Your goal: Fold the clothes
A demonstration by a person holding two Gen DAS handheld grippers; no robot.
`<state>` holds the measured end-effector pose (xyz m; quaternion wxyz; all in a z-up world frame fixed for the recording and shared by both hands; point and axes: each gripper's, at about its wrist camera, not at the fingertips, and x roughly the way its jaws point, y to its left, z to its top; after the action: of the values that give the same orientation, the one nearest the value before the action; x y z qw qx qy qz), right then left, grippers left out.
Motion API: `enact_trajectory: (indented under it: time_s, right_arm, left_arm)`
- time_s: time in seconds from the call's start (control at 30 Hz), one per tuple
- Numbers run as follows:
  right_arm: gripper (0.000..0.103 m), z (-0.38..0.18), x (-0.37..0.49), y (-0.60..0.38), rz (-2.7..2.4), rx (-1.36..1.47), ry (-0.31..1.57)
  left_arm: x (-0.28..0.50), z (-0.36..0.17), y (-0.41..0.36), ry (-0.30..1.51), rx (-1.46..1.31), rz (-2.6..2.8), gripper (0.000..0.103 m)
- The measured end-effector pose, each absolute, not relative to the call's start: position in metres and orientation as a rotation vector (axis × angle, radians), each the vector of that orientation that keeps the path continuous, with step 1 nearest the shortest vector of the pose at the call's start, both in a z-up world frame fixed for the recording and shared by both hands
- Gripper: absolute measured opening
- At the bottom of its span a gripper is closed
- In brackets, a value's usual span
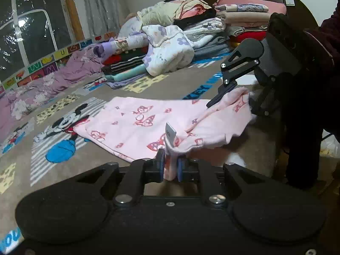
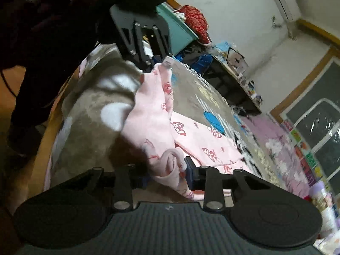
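Observation:
A pink garment [image 1: 136,125] printed with red bows lies on the bed's cartoon-patterned blanket [image 1: 63,165]. My left gripper [image 1: 171,165] is shut on its near edge, where a white label [image 1: 170,132] stands up. In the same view my right gripper [image 1: 214,99] pinches the garment's far right corner and holds it lifted. In the right wrist view my right gripper [image 2: 167,177] is shut on a bunched pink fold [image 2: 153,127], and my left gripper [image 2: 148,63] grips the other corner at the top.
Stacks of folded clothes [image 1: 127,61] and a flowered quilt [image 1: 170,51] sit at the bed's far side, with purple bedding [image 1: 42,89] along the window. A person in dark clothes [image 1: 308,106] stands at the right. A cluttered table [image 2: 238,78] lies beyond the bed.

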<state>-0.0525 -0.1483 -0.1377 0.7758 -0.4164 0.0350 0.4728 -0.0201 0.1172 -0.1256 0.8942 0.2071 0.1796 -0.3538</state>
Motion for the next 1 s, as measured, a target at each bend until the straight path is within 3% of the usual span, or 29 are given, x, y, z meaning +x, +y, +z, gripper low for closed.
enact_trajectory:
  time_s: [0.27, 0.37, 0.6, 1.0]
  right_arm:
    - [0.026, -0.115, -0.036, -0.159, 1.005, -0.71, 0.133]
    - [0.025, -0.106, -0.017, -0.169, 1.019, -0.561, 0.203]
    - [0.023, -0.082, 0.052, -0.198, 0.99, -0.092, 0.33]
    - [0.017, -0.102, 0.161, -0.217, 0.964, 0.364, 0.553]
  left_arm:
    - [-0.014, -0.121, 0.114, 0.347, 0.412, -0.764, 0.015]
    - [-0.008, -0.11, 0.117, 0.319, 0.341, -0.791, 0.008]
    - [0.038, -0.082, 0.132, 0.265, 0.038, -0.78, 0.008]
    - [0.125, -0.084, 0.154, 0.354, -0.258, -0.795, 0.008]
